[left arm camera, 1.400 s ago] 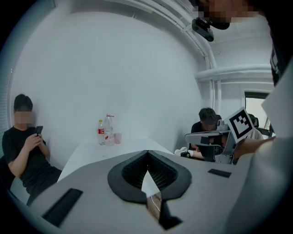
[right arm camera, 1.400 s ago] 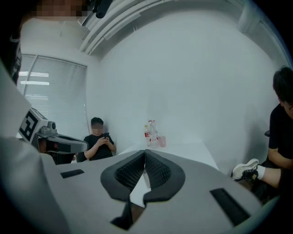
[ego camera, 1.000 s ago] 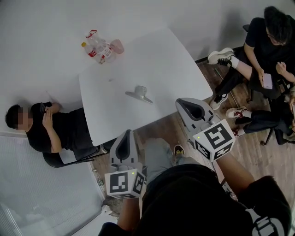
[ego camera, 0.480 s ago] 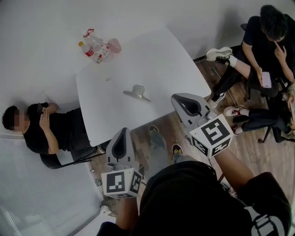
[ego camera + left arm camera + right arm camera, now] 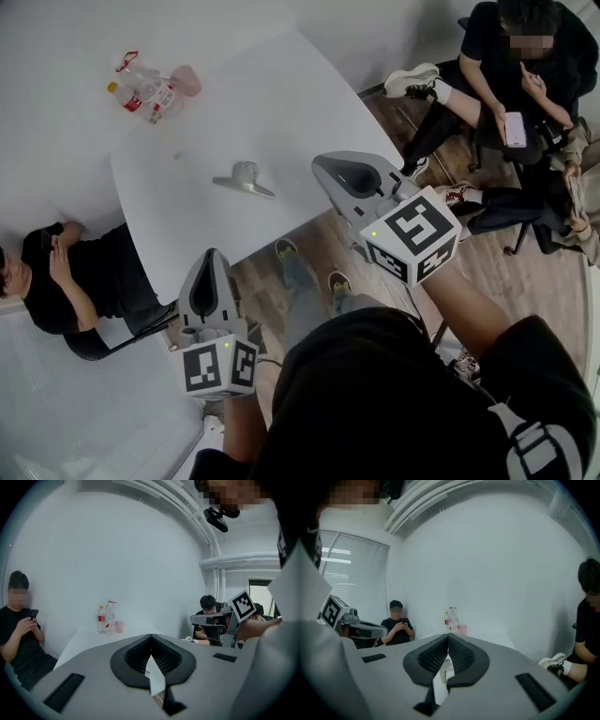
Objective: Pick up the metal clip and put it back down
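Left gripper (image 5: 212,257) and right gripper (image 5: 325,168) are both pinched closed and empty. If I reach the clip (image 5: 244,178) like this, I'd probably just shove it across the table (image 5: 291,103).

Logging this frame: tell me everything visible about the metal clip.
The metal clip is silvery and looks like bare, shiny metal. It has a long flat base with a rounded, looped part rising from it. It lies by itself near the middle of the white table, base down on the tabletop. Only the table touches it. Finer details are too small to tell.
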Demonstrator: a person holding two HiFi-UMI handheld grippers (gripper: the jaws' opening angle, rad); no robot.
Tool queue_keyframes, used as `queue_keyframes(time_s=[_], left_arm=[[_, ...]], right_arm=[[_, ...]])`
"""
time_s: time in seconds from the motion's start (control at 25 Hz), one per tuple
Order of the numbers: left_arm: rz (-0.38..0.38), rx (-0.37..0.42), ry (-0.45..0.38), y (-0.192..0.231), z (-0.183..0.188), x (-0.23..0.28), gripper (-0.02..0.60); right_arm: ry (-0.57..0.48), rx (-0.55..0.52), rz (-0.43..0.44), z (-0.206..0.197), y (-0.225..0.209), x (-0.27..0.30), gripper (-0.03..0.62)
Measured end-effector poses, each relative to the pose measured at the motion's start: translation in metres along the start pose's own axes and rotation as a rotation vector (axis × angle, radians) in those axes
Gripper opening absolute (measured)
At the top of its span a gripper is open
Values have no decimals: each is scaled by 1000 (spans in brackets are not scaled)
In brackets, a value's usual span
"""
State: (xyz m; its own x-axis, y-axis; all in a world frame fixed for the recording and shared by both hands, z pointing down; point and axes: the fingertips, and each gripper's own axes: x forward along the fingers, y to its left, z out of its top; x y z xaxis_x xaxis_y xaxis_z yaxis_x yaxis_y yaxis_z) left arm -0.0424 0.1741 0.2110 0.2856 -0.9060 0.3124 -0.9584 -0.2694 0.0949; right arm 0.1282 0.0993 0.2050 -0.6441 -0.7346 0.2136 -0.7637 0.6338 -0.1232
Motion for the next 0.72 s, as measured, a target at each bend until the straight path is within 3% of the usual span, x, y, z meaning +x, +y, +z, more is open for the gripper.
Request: queue_keyframes(time_s=[0.72], left_arm=[[-22, -20, 56, 46, -6, 82, 20]], right_arm=[[76, 35, -12, -19, -41, 77, 18]])
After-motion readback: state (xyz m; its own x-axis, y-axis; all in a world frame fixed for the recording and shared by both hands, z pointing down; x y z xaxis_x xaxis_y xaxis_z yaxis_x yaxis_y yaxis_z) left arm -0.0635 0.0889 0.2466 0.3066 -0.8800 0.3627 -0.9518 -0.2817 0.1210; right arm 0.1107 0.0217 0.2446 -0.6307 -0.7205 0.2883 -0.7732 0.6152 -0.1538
